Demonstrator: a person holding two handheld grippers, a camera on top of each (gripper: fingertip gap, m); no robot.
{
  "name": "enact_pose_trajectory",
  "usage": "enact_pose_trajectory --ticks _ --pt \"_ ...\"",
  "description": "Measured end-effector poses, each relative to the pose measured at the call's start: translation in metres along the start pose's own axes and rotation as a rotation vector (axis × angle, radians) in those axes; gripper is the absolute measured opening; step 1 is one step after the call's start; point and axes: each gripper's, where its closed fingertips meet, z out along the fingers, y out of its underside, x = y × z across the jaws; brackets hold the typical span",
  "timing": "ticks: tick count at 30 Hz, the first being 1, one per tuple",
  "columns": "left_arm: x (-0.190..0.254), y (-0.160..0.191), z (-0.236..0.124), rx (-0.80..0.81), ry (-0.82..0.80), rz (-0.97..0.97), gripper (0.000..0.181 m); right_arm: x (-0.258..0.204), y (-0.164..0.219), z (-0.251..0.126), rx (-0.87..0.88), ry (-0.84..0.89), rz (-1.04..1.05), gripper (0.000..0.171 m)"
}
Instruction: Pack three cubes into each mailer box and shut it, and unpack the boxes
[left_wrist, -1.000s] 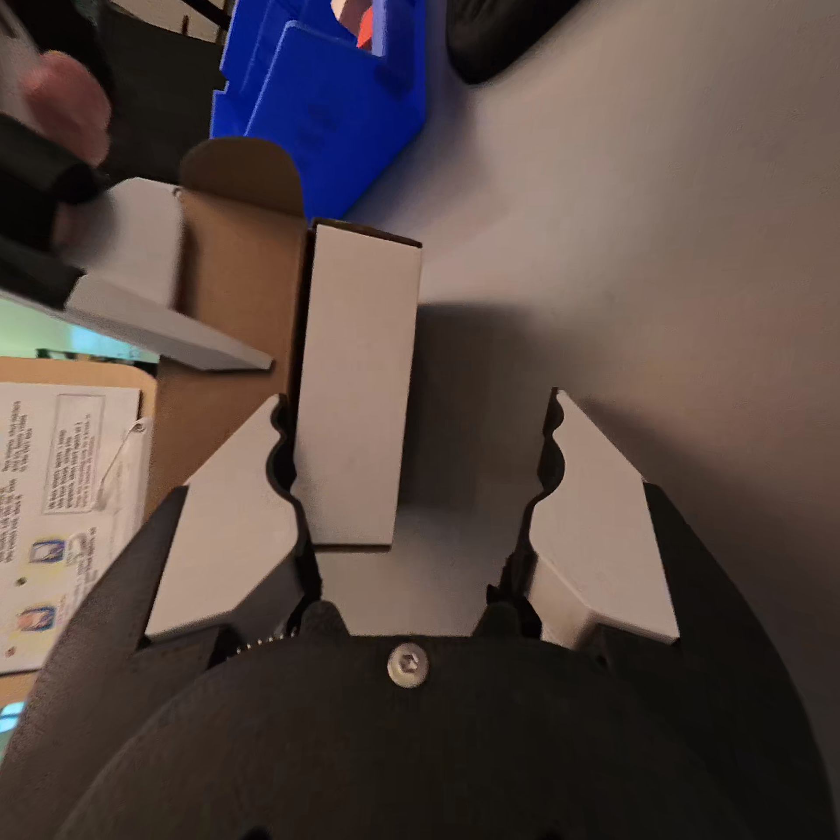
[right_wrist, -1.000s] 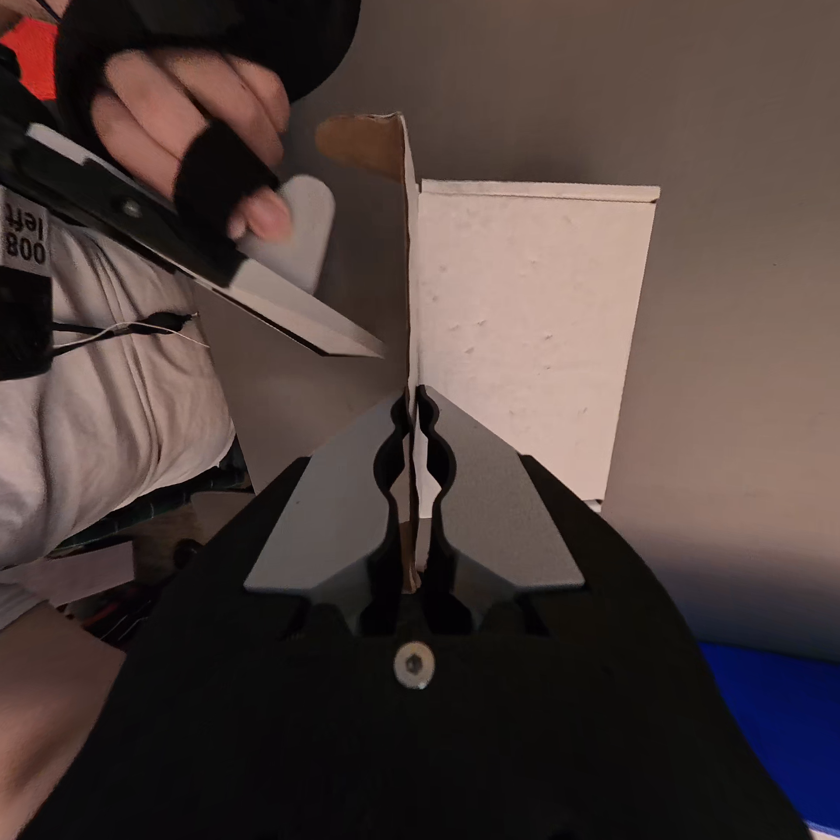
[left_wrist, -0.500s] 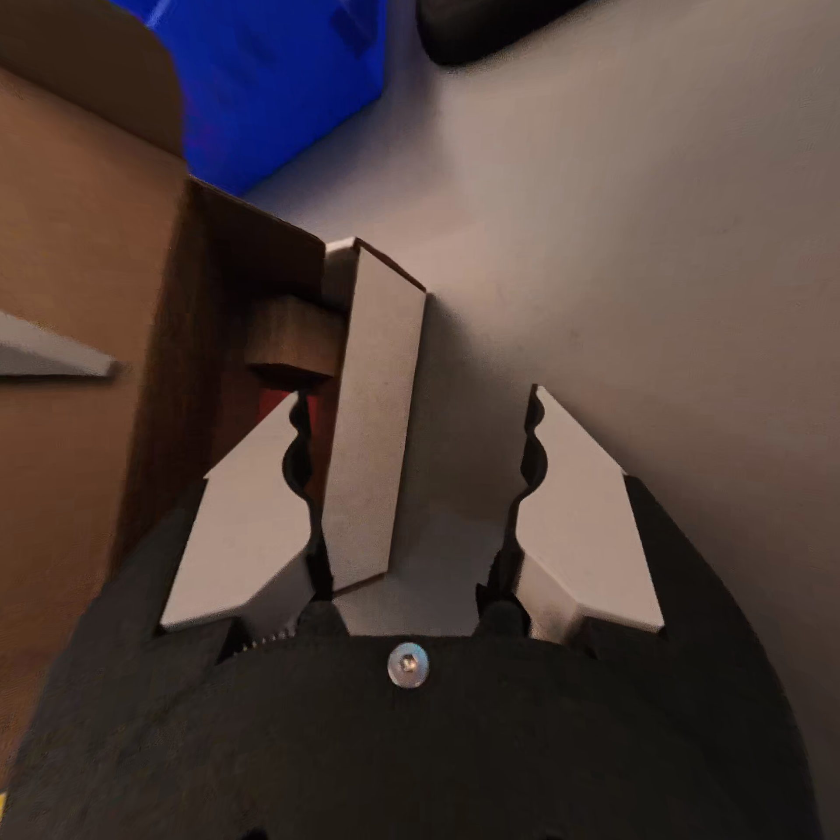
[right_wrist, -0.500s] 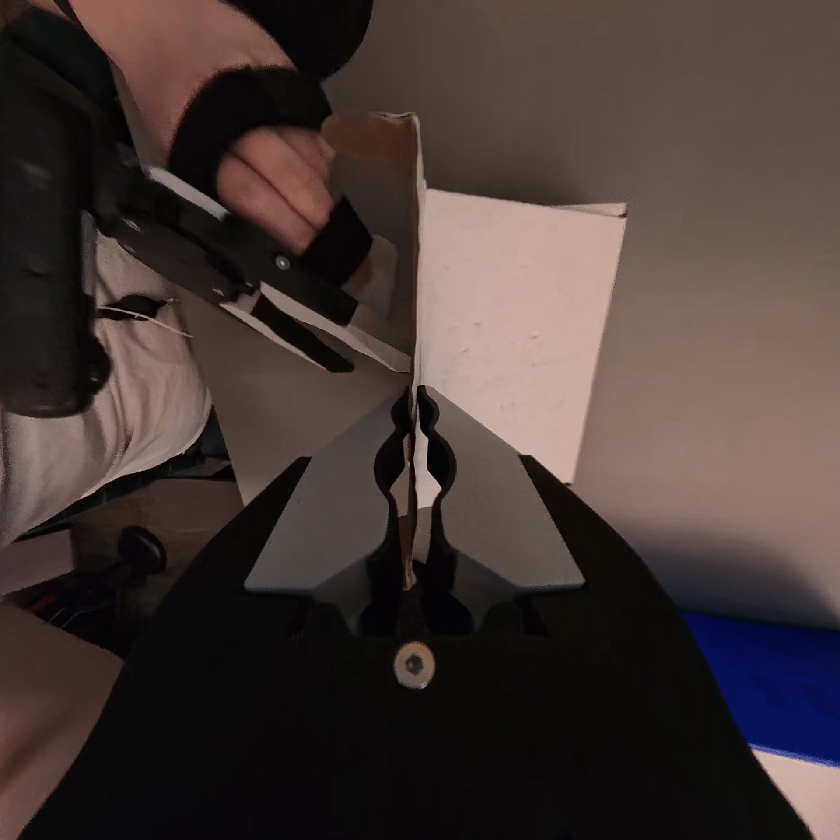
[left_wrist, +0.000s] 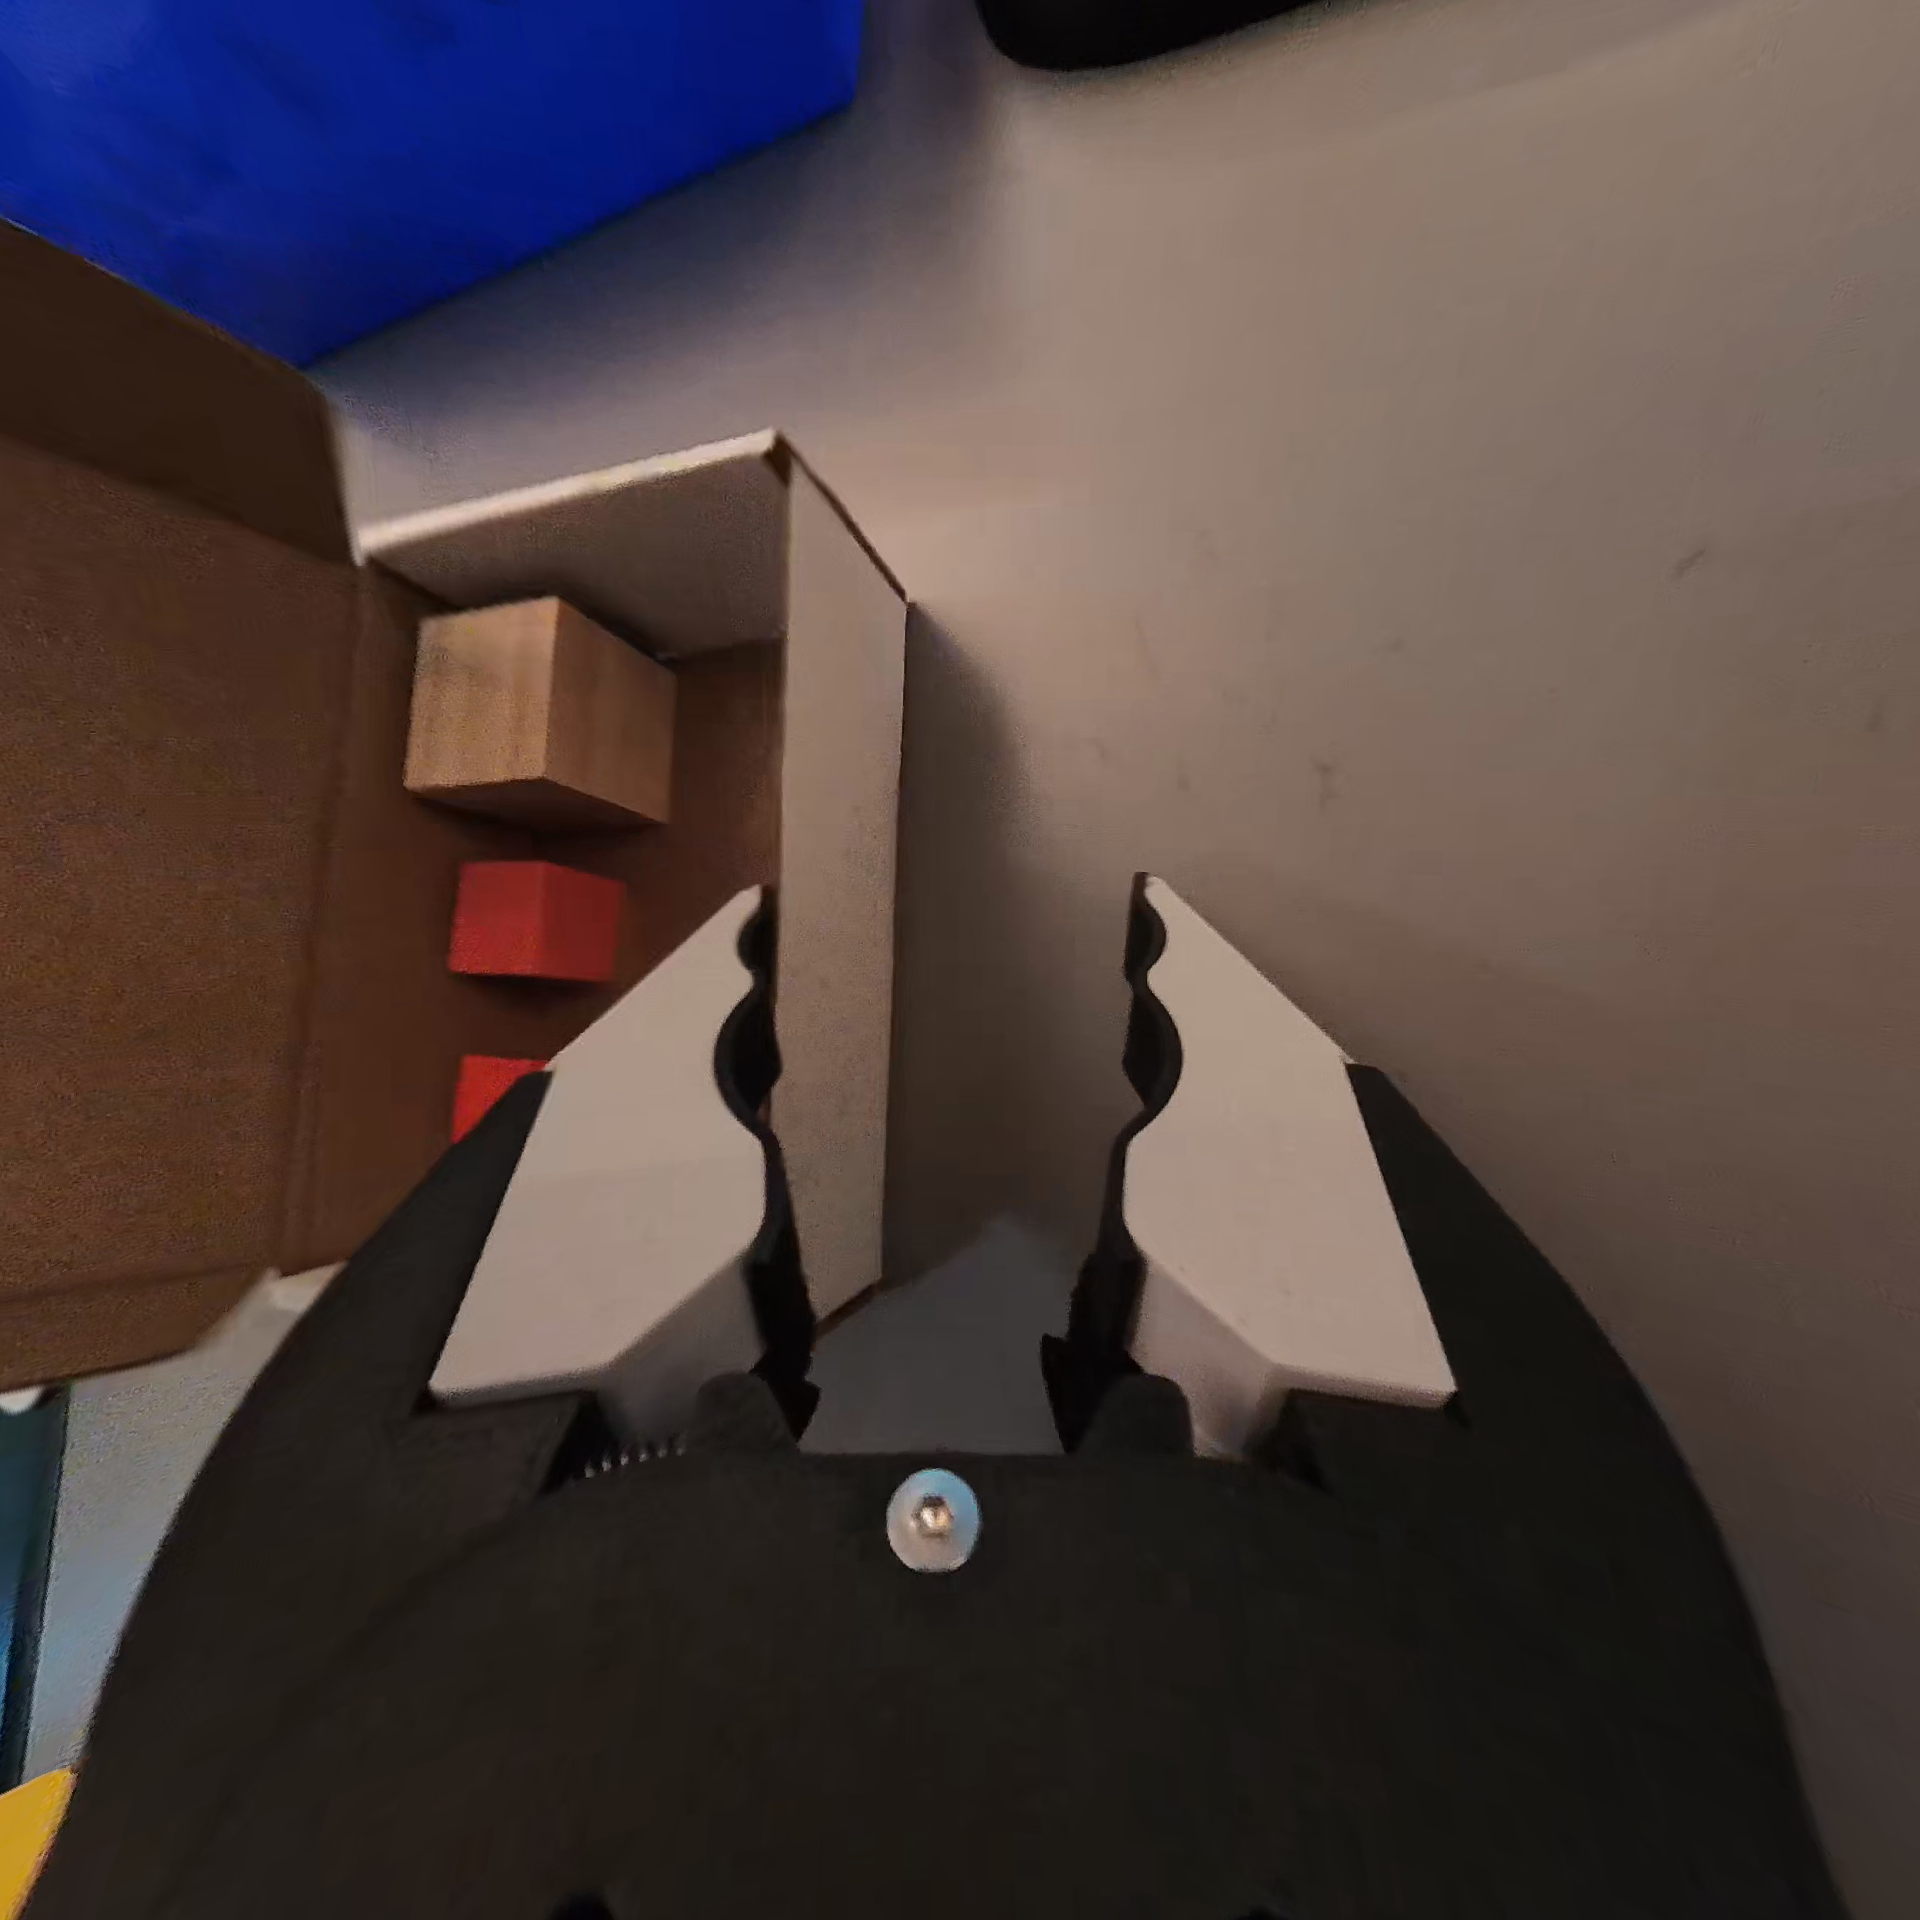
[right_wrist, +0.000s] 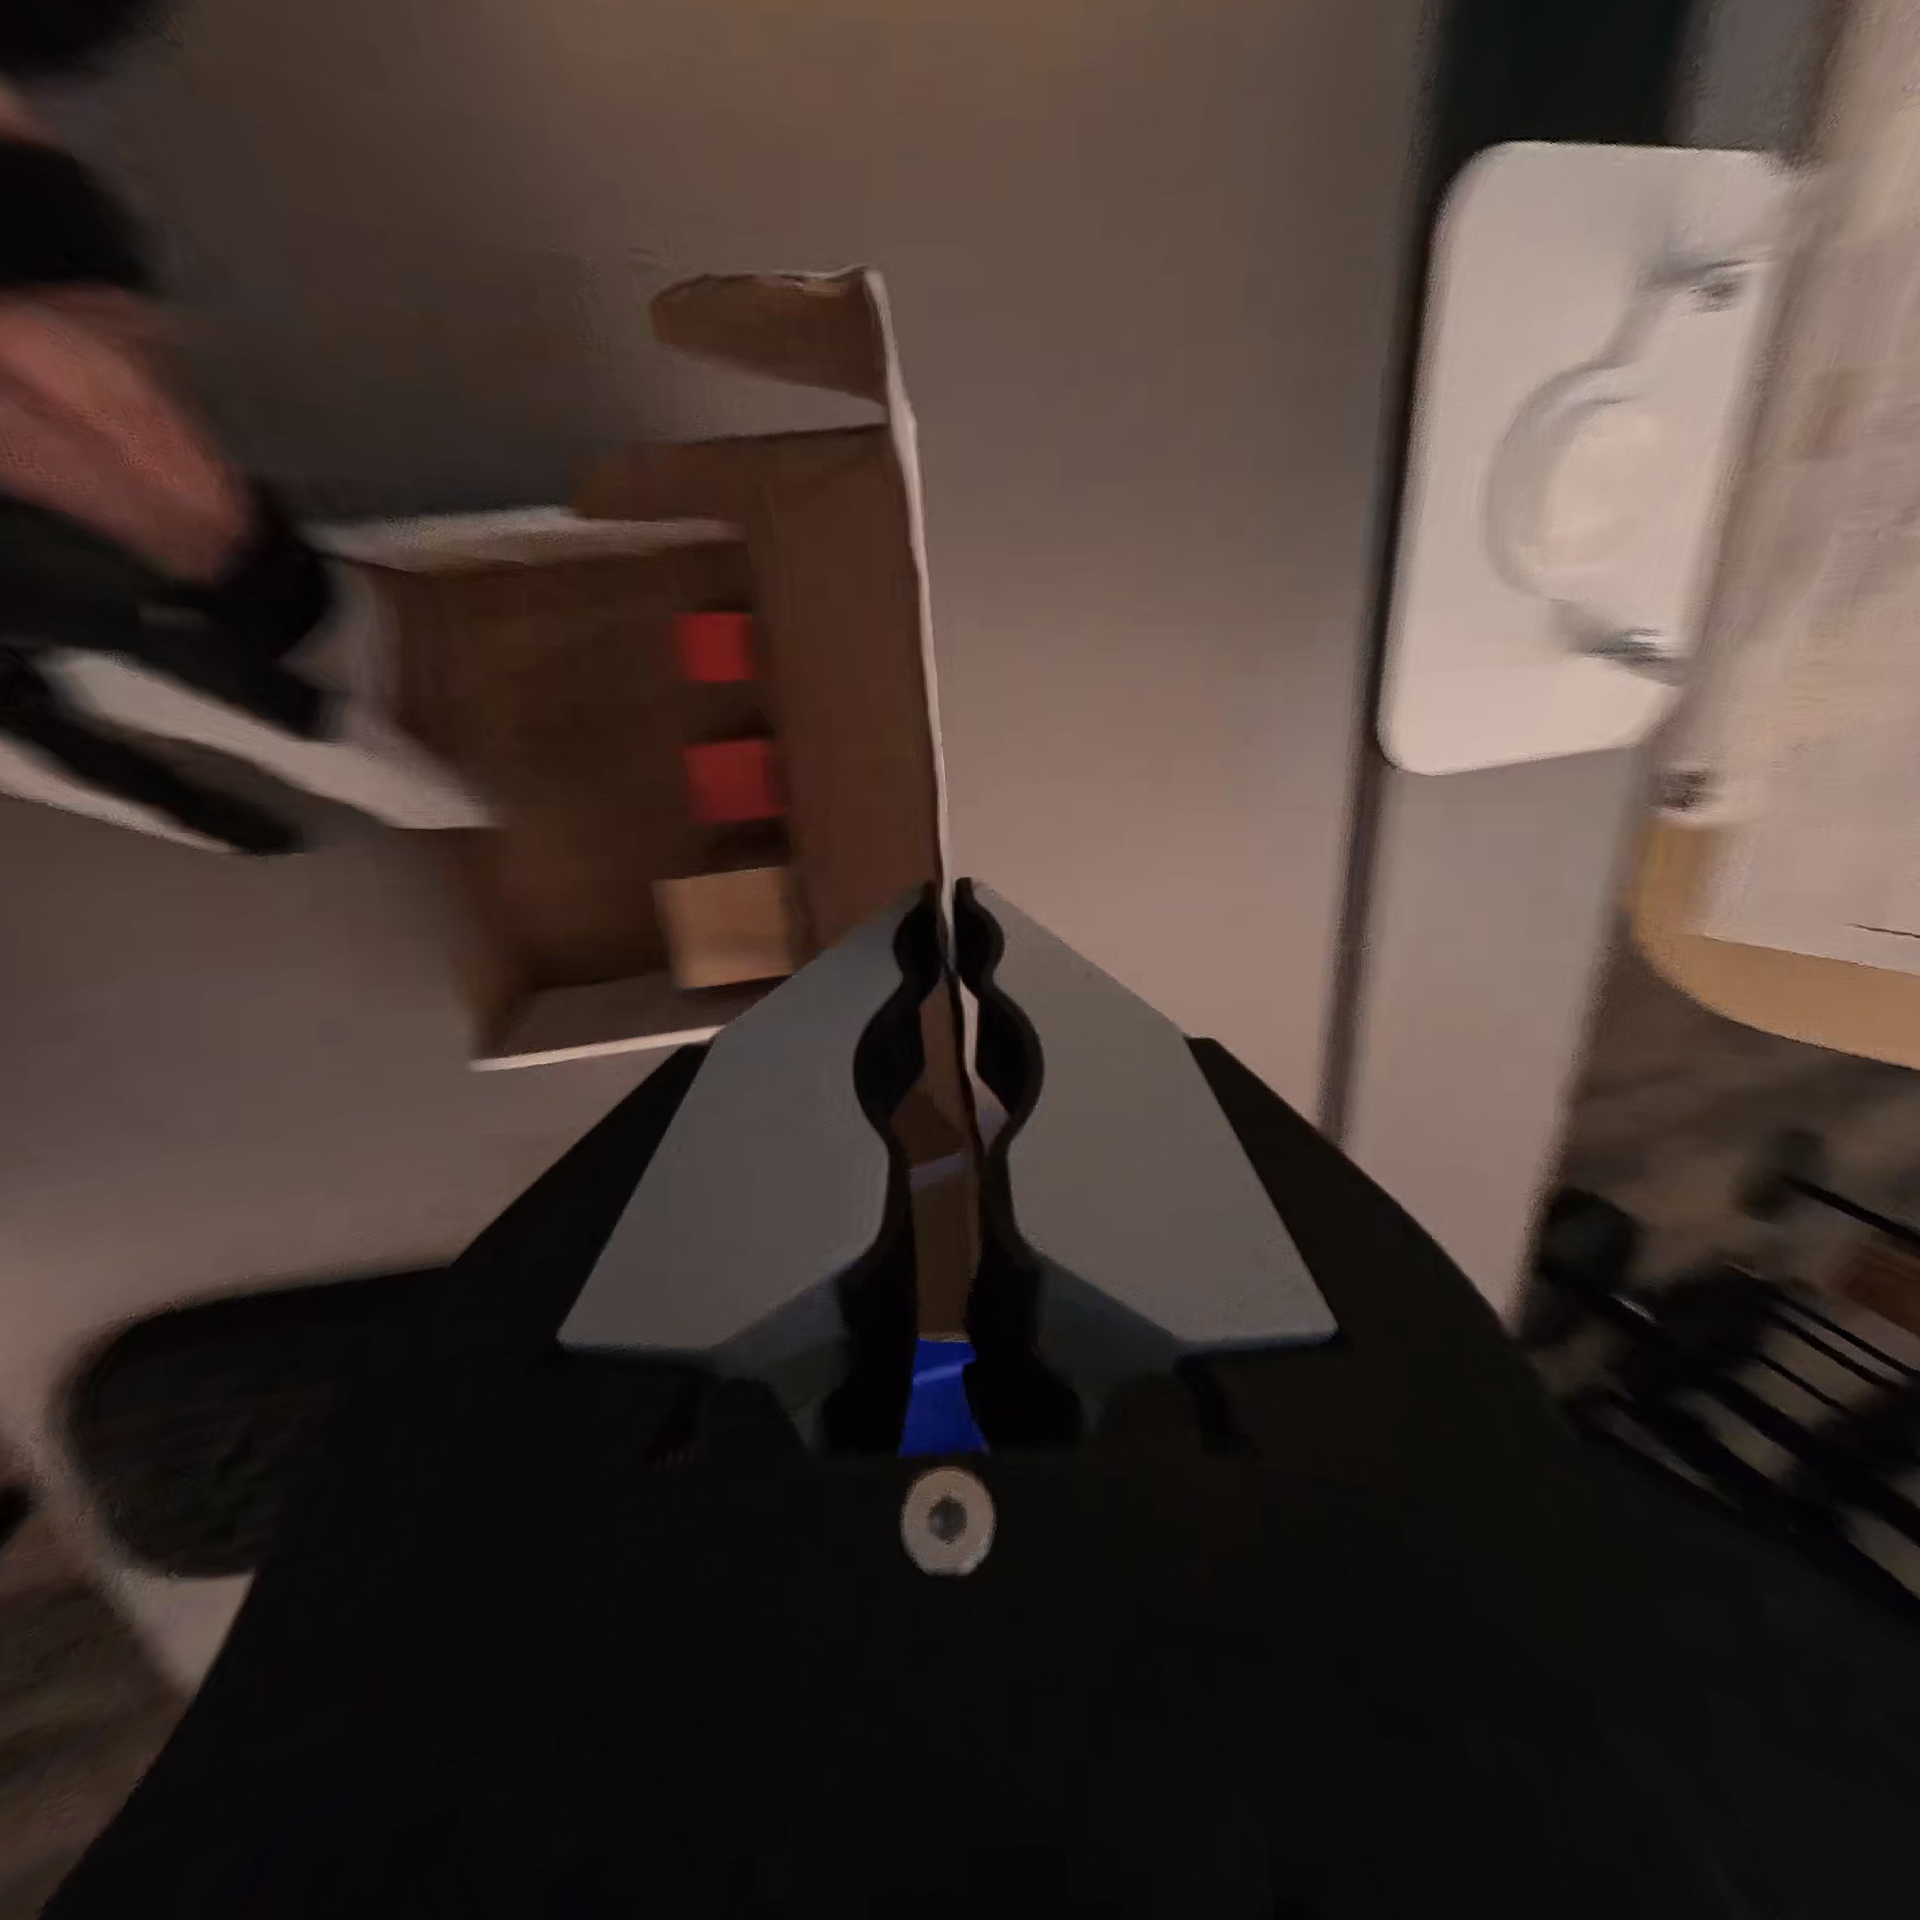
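A white mailer box (left_wrist: 842, 831) lies open on the grey table. Inside are a wooden cube (left_wrist: 520, 707) and two red cubes (left_wrist: 535, 920), the nearer one (left_wrist: 494, 1091) half hidden by my finger. My left gripper (left_wrist: 951, 894) is open and straddles the box's right side wall, one finger inside and one outside. My right gripper (right_wrist: 951, 888) is shut on the edge of the brown-lined lid (right_wrist: 862, 644) and holds it upright. The right wrist view is blurred; it shows the red cubes (right_wrist: 715, 646) and the wooden cube (right_wrist: 727, 925).
A blue bin (left_wrist: 416, 135) stands just behind the box and a black object (left_wrist: 1143, 31) lies at the far edge. A person's hand (right_wrist: 94, 436) is at the left. A white panel with a handle (right_wrist: 1579, 457) and a wire rack (right_wrist: 1714, 1299) are at the right.
The lid has swung from nearly shut to upright in my right gripper, baring the three cubes. My left gripper has stayed open over the side wall. The right wrist view has swung and blurred.
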Motion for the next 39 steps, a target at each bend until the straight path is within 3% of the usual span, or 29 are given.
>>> enact_pose_trajectory --ticks 3,10,15,20,25,29,32,35,39 --pt "0.002 0.002 -0.001 -0.002 -0.026 0.048 0.050 0.031 0.009 0.025 -0.084 0.056 -0.021 0.001" --pt "-0.001 0.002 -0.002 0.010 -0.063 0.052 0.053 0.036 0.026 0.120 -0.185 0.033 -0.114 0.001" --pt "-0.002 0.002 -0.002 0.013 -0.080 0.056 0.052 0.029 0.031 0.147 -0.163 0.002 -0.086 0.007" --pt "-0.002 0.001 -0.001 0.023 -0.077 0.046 0.054 0.037 0.028 0.133 -0.158 0.066 -0.104 0.010" --pt "0.002 -0.009 -0.007 0.111 -0.018 -0.051 0.075 0.043 0.023 0.081 -0.151 0.145 -0.057 0.024" --pt "-0.006 -0.025 -0.029 0.248 -0.014 -0.141 0.074 0.043 0.014 0.022 -0.035 0.281 -0.043 0.050" --pt "-0.023 -0.015 -0.042 0.225 -0.089 -0.150 0.064 0.006 0.004 -0.016 0.144 0.266 -0.042 0.051" --pt "-0.030 0.006 -0.036 0.144 -0.110 -0.169 0.053 -0.064 0.014 -0.008 0.220 0.047 -0.082 0.051" --pt "-0.030 0.014 -0.026 0.108 -0.108 -0.167 0.038 -0.103 0.051 0.045 0.100 -0.075 -0.057 0.051"
